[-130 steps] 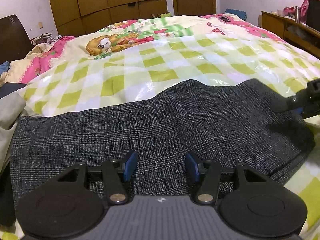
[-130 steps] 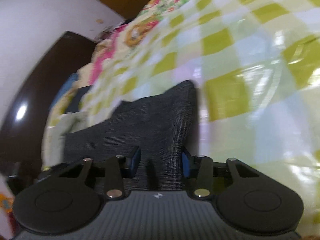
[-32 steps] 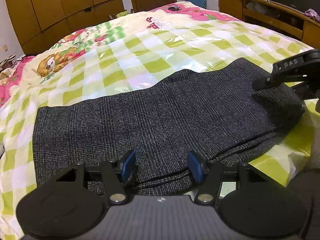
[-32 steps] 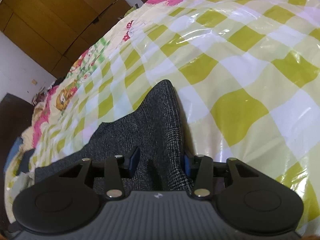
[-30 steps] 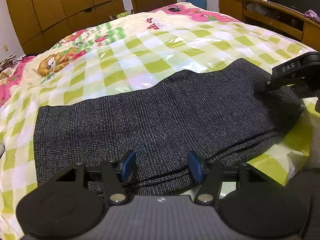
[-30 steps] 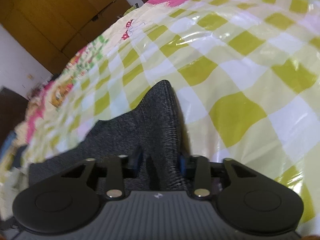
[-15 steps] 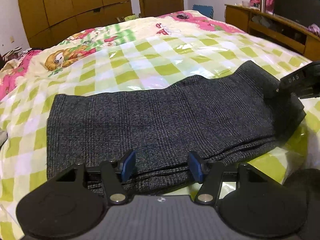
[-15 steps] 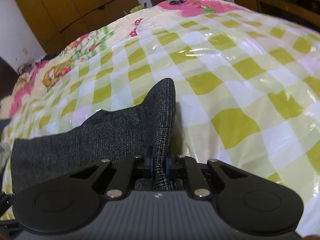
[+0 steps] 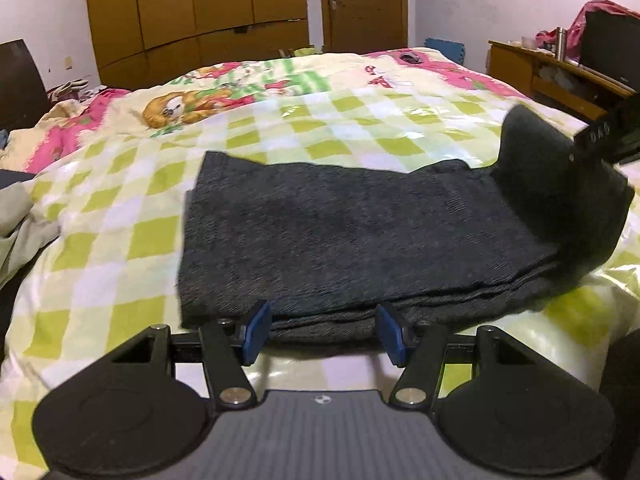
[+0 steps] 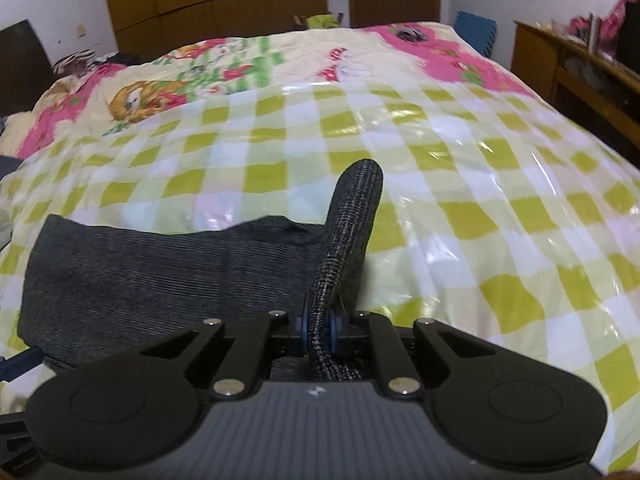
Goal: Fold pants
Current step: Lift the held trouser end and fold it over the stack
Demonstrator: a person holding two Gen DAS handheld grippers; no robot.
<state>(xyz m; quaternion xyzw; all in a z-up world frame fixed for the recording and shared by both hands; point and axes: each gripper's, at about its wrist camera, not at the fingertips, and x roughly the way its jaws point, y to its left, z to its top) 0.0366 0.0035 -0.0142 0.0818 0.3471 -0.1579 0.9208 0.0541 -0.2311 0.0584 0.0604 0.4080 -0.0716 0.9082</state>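
Observation:
Dark grey checked pants (image 9: 360,236) lie folded lengthwise on the green-checked bedspread (image 9: 132,240). My left gripper (image 9: 322,330) is open, its blue pads at the pants' near edge with nothing held. My right gripper (image 10: 319,330) is shut on the pants' right end (image 10: 352,216) and lifts it, so the cloth curls upward. In the left wrist view that raised end (image 9: 560,184) stands up at the right with the right gripper (image 9: 604,136) on it. The rest of the pants (image 10: 160,268) lies flat to the left.
A wooden wardrobe (image 9: 200,12) and door (image 9: 364,0) stand behind the bed. A wooden desk (image 9: 552,76) with clutter is at the right. A cartoon-print quilt (image 9: 240,92) covers the far bed. Grey cloth (image 9: 16,216) lies at the left edge.
My right gripper closed on the pants' right end and raised it, curling the cloth upward. My left gripper stayed open and drew back to the near edge.

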